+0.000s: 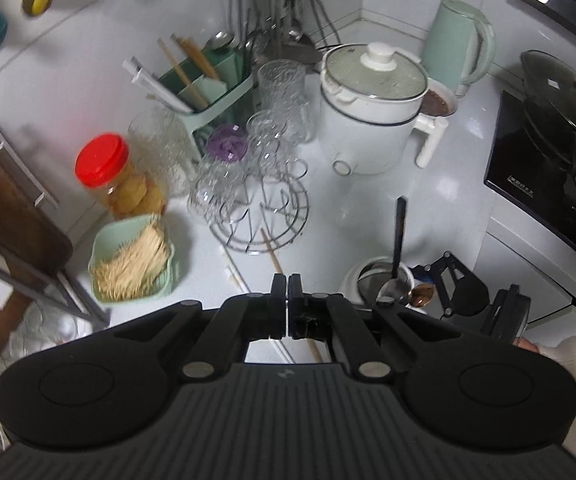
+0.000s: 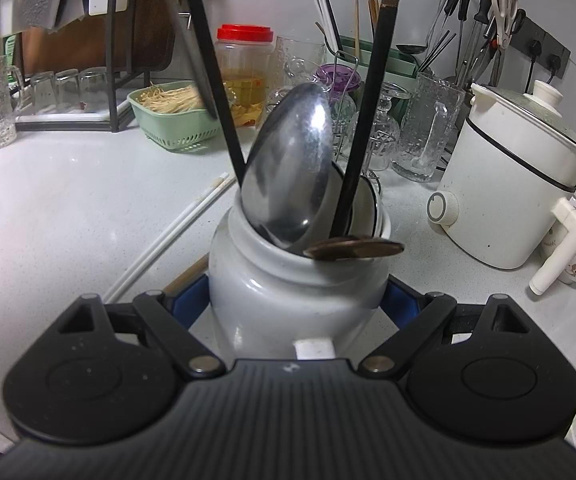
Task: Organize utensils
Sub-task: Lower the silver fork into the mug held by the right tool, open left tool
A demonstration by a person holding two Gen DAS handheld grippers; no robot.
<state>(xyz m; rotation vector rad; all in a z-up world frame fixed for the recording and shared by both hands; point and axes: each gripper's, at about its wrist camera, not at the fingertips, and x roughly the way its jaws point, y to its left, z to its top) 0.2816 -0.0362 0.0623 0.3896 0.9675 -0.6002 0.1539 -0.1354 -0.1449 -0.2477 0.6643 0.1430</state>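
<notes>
My left gripper (image 1: 288, 286) is shut with nothing between its fingers and hangs above the counter. Under it lie a pair of white chopsticks (image 1: 235, 274) and a wooden chopstick (image 1: 272, 255). My right gripper (image 2: 299, 300) is shut on a white jar (image 2: 288, 300), its blue pads (image 2: 190, 294) pressing the jar's sides. In the jar stand a large metal spoon (image 2: 291, 164), a brown spoon (image 2: 353, 249) and black handles (image 2: 367, 120). The left wrist view shows the same jar (image 1: 351, 280) at lower right. A green utensil holder (image 1: 216, 84) with chopsticks stands at the back.
A wire rack of glass cups (image 1: 260, 184), a red-lidded jar (image 1: 120, 176) and a green basket of toothpicks (image 1: 132, 260) stand to the left. A white electric pot (image 1: 371, 116), a pale green kettle (image 1: 455, 44) and a stove with a lidded wok (image 1: 559, 132) are to the right.
</notes>
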